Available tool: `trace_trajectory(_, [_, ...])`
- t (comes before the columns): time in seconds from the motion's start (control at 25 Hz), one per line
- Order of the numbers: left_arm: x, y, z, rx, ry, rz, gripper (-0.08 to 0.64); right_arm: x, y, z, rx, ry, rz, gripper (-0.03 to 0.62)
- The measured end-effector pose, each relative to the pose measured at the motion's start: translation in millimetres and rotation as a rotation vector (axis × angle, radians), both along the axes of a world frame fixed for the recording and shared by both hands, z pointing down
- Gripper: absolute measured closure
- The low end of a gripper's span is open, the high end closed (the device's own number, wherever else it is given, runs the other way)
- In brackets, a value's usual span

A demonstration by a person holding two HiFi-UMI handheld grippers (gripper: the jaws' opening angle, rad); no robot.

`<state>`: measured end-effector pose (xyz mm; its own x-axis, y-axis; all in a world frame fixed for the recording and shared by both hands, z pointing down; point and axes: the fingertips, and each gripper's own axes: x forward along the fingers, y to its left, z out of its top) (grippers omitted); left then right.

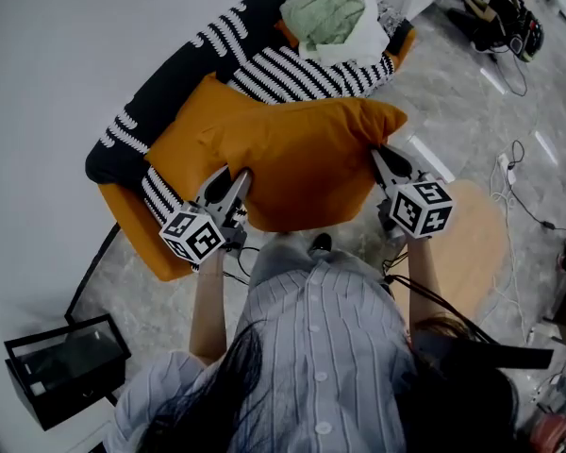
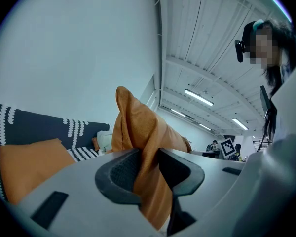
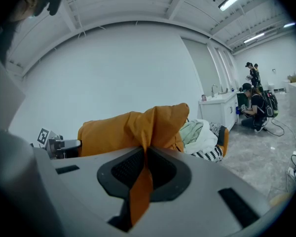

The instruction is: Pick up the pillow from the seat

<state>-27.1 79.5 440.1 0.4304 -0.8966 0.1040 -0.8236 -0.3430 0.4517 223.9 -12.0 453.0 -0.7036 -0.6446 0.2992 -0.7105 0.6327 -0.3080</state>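
The pillow (image 1: 297, 159) is plain orange, like the seat (image 1: 141, 243) below it. The backrest (image 1: 170, 74) is black with rows of white dashes (the cushions (image 1: 302, 74) are black-and-white striped). The heap of cloth (image 1: 335, 17) is pale green and white, the shirt (image 1: 330, 347) thinly striped grey and white

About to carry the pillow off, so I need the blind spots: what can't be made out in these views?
- Seat under the pillow: head view, the pillow covers it; contact between them can't be told.
- Black box contents: head view, too dark.
- Floor at the feet: head view, the person's torso hides it.
- What lies under the cloth pile: head view, the cloth covers it.
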Motion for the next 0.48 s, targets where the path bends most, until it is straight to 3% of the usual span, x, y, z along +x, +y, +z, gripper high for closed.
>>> trace_trajectory(0.48, [6, -23, 3, -0.014, -0.003, 0.011, 0.425, 7, -21, 1, -0.006, -0.018, 0.038, 0.555])
